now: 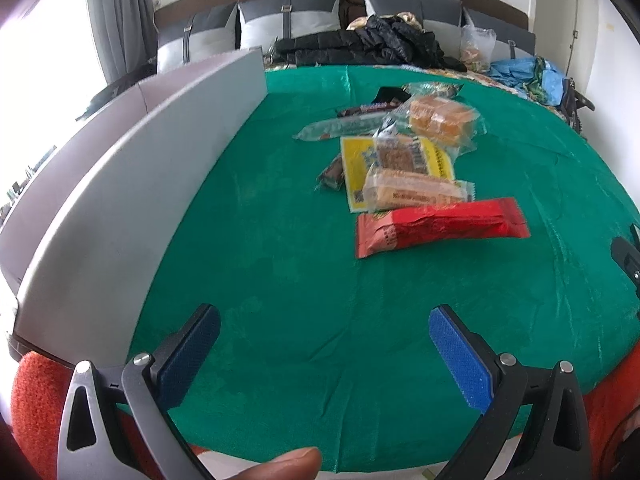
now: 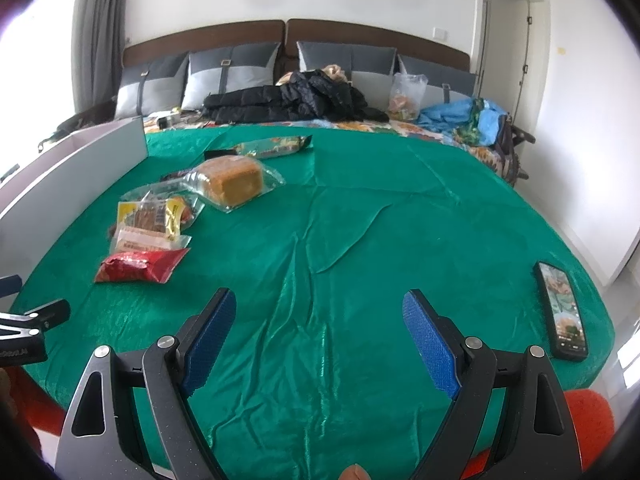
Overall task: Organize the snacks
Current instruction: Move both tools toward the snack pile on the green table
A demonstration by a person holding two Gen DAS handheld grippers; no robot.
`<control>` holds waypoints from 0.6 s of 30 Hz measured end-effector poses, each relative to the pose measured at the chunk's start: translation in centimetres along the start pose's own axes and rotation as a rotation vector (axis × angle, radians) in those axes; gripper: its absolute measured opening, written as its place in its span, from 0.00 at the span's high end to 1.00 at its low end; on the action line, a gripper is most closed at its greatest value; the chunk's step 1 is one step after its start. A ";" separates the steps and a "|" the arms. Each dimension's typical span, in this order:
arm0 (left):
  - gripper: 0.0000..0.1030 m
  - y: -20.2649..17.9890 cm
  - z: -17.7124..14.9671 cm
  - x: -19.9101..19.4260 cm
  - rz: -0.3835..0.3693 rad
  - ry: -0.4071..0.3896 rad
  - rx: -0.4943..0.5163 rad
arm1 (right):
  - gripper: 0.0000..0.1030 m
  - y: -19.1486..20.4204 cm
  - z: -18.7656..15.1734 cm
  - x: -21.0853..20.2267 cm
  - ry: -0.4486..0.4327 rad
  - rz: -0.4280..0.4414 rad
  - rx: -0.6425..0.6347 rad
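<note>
Left wrist view: the left hand-held gripper (image 1: 324, 330) tilts down over the near edge of the bed's green cover (image 1: 260, 240), its blue-padded jaws spread wide with nothing between them; a fingertip (image 1: 294, 465) shows at the bottom edge of the picture. Along the cover's left edge stands a grey box (image 1: 132, 184). The snacks lie in a loose pile toward the middle of the cover: a red packet (image 1: 440, 226) nearest, then a clear-wrapped biscuit pack (image 1: 416, 192) overlapping a yellow packet (image 1: 396, 168), a wrapped orange cake (image 1: 440, 118) behind it, a long clear-wrapped stick (image 1: 344, 128) and dark bars (image 1: 364, 110). Print on the wrappers is too blurred to read.

Right wrist view: the right hand-held gripper (image 2: 319, 318) is likewise tilted down over bare cover, its jaws wide apart and empty. A phone (image 2: 562, 312) with its screen lit lies near the cover's right edge.
</note>
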State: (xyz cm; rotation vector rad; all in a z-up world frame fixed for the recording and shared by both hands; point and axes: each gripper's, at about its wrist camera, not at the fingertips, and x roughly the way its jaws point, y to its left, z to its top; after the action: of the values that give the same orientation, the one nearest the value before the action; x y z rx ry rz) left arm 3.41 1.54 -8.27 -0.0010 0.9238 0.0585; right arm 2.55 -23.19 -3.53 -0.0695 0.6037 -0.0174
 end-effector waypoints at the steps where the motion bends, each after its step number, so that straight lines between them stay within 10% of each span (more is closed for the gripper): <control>1: 0.00 0.1 0.0 0.4 0.000 0.012 -0.002 | 0.15 0.1 -0.1 0.1 0.007 0.005 -0.002; 18: 0.00 1.4 -0.4 4.0 -0.002 0.126 -0.029 | 0.15 0.5 -2.1 2.6 0.217 0.061 0.014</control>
State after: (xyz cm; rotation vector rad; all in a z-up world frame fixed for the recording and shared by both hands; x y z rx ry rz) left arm 5.44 3.12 -11.71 -0.0323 1.0486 0.0704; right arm 3.49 -22.95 -6.77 -0.0355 0.8223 0.0306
